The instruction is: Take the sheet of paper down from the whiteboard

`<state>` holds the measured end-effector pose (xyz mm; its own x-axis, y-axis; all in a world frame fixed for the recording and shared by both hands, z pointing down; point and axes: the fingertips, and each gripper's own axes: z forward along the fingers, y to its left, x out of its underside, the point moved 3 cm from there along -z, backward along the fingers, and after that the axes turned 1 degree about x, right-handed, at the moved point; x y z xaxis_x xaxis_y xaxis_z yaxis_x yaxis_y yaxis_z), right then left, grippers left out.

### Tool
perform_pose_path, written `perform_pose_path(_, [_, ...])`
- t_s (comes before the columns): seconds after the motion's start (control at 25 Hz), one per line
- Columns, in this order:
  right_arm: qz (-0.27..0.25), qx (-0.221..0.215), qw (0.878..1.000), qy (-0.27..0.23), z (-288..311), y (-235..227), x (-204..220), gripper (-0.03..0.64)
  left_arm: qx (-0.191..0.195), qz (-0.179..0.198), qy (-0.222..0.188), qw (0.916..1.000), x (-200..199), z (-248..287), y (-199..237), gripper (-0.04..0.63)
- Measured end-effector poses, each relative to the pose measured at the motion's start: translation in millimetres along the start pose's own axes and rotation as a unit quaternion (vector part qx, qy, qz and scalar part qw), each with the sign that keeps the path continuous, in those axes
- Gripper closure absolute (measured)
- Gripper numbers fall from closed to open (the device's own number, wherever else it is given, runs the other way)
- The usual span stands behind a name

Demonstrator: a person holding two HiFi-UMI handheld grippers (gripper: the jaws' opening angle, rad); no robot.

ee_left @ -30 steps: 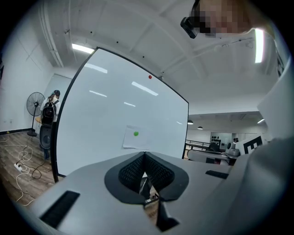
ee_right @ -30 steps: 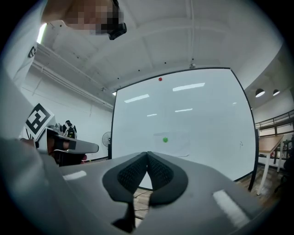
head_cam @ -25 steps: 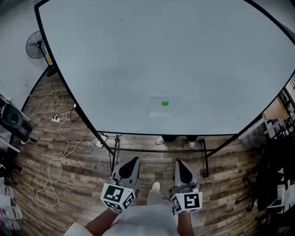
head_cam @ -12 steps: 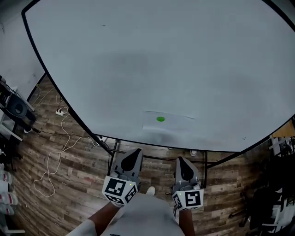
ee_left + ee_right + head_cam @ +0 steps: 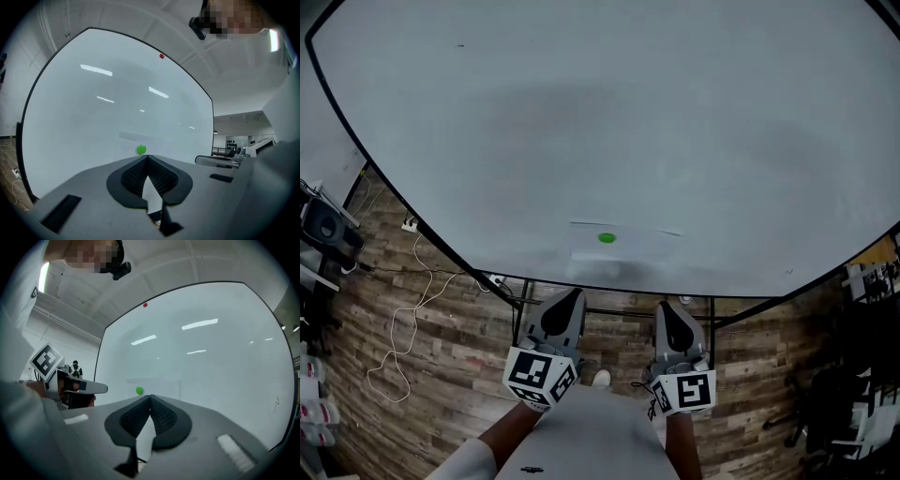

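Both pairs of jaws are together, tips meeting with nothing between them: the left gripper (image 5: 566,306) and right gripper (image 5: 671,315) are held level, side by side and apart from each other, pointing at the whiteboard (image 5: 628,112). Each gripper's own view shows the ribbed pads closed to a point, at the left (image 5: 146,157) and at the right (image 5: 150,397).

The board's black lower edge curves just beyond the gripper tips, with a black stand frame (image 5: 609,310) beneath it. Neither gripper touches the board. Wooden floor (image 5: 441,375) lies open to the left, crossed by a loose white cable (image 5: 403,328); dark equipment (image 5: 323,225) stands at the far left, and more dark clutter (image 5: 853,375) crowds the right side.

The sheet of paper (image 5: 628,246) is on the board, low down near its bottom edge, straight ahead of the two grippers. It is pale, nearly the board's own colour, so only a faint rectangular outline shows. A green magnet (image 5: 607,238) sits on it toward its upper left. A small red magnet (image 5: 161,56) sits near the board's top edge.

Compared with a second ago, the board fills far more of the head view, the floor fan at the left has gone out of view, and the sheet lies closer to the gripper tips.
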<state>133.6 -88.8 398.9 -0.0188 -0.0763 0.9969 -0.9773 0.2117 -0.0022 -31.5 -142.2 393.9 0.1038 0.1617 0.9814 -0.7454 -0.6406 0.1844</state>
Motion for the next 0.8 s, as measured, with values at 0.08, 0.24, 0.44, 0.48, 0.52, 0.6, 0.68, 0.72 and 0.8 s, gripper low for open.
perform_pose_path(0.08, [-0.002, -0.004, 1.0, -0.002, 3.1, -3.8, -2.0, 0.606, 0.0, 0.002, 0.001, 1.0, -0.1, 4.3, -1.2, 0.589])
perform_pose_path(0.24, [-0.012, -0.012, 1.0, -0.006, 13.0, -16.8, -7.6, 0.604, -0.002, 0.004, 0.0, 1.0, -1.8, 15.0, -2.9, 0.589])
perform_pose_path(0.44, [-0.011, -0.026, 1.0, 0.003, 27.4, -36.1, -9.1, 0.564, -0.005, 0.003, 0.001, 1.0, 0.3, 25.2, -7.1, 0.589])
perform_pose_path(0.48, [-0.013, -0.027, 1.0, 0.004, 30.9, -39.5, -9.3, 0.552, -0.006, 0.002, 0.001, 1.0, 1.1, 27.3, -6.9, 0.589])
perform_pose_path(0.52, [-0.016, -0.028, 0.999, 0.004, 34.9, -42.6, -9.6, 0.545, -0.006, 0.002, 0.002, 1.0, 0.8, 29.5, -6.6, 0.589])
perform_pose_path(0.6, [-0.016, -0.029, 0.999, 0.003, 42.7, -48.6, -10.6, 0.525, -0.008, 0.003, 0.002, 1.0, -0.3, 33.7, -5.5, 0.589])
perform_pose_path(0.68, [-0.015, -0.028, 0.999, 0.0, 48.0, -54.2, -12.5, 0.523, -0.011, 0.003, 0.001, 0.9999, -1.1, 36.5, -4.1, 0.589])
perform_pose_path(0.72, [-0.018, -0.028, 0.999, 0.0, 50.4, -55.9, -13.9, 0.522, -0.013, 0.002, 0.0, 0.9999, -1.0, 37.3, -2.9, 0.589])
perform_pose_path(0.8, [-0.025, -0.029, 0.999, 0.004, 56.0, -57.7, -15.4, 0.522, -0.017, 0.002, 0.0, 0.9999, -1.0, 38.4, 0.5, 0.589])
